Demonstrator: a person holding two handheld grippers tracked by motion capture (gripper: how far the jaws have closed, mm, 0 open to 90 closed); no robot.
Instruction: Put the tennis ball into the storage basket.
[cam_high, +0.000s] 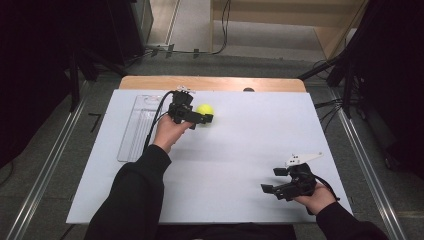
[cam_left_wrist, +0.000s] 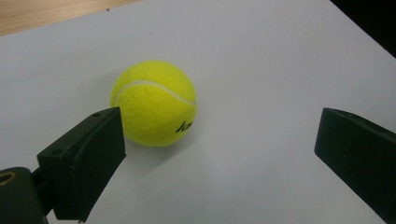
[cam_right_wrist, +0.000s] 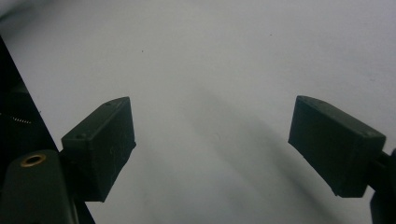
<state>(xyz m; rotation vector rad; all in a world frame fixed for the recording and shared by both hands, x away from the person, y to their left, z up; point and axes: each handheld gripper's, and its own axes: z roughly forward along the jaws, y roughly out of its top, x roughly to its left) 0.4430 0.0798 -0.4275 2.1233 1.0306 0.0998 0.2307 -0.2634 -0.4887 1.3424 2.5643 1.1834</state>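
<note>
A yellow tennis ball (cam_high: 204, 109) rests on the white table top (cam_high: 240, 150) toward the far left. My left gripper (cam_high: 200, 116) is at the ball, open, with its jaws pointing right. In the left gripper view the ball (cam_left_wrist: 153, 103) lies just past the tips, close to the left jaw and well clear of the right one, and the gripper (cam_left_wrist: 217, 126) holds nothing. My right gripper (cam_high: 272, 180) hovers near the front right of the table, open. Between its jaws (cam_right_wrist: 212, 126) there is just bare white surface.
A clear plastic tray (cam_high: 137, 127) lies along the left side of the table, beside the left hand. A wooden strip (cam_high: 210, 83) runs along the far edge. Metal rails flank the table on the floor at both sides.
</note>
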